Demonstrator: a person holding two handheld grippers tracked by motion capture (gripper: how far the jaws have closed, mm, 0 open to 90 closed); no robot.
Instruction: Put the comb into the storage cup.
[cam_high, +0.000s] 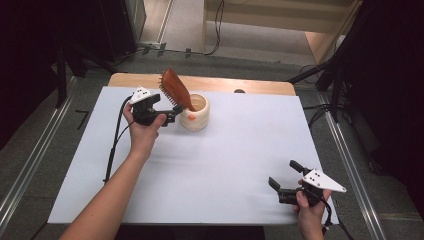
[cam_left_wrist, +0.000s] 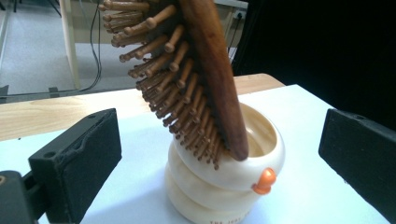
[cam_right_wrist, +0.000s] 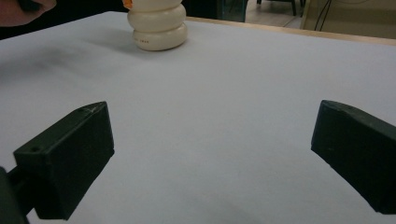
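A brown wooden hairbrush (cam_high: 175, 88) stands handle-down in a cream ringed cup (cam_high: 196, 114) at the back of the table, its bristled head leaning left. The handle is hidden inside the cup. My left gripper (cam_high: 173, 115) sits just left of the cup, open and holding nothing. In the left gripper view the brush (cam_left_wrist: 208, 70) and cup (cam_left_wrist: 219, 186), with its small orange knob (cam_left_wrist: 264, 181), stand between the spread jaws without touching them. My right gripper (cam_high: 285, 175) rests open near the front right edge. In the right gripper view the cup (cam_right_wrist: 158, 25) is far off.
A white sheet (cam_high: 235, 155) covers the table, with a wooden strip (cam_high: 225, 84) along the back edge. Dark stands and cables (cam_high: 325, 80) ring the table. The other hand (cam_right_wrist: 25, 8) shows at the upper left of the right gripper view.
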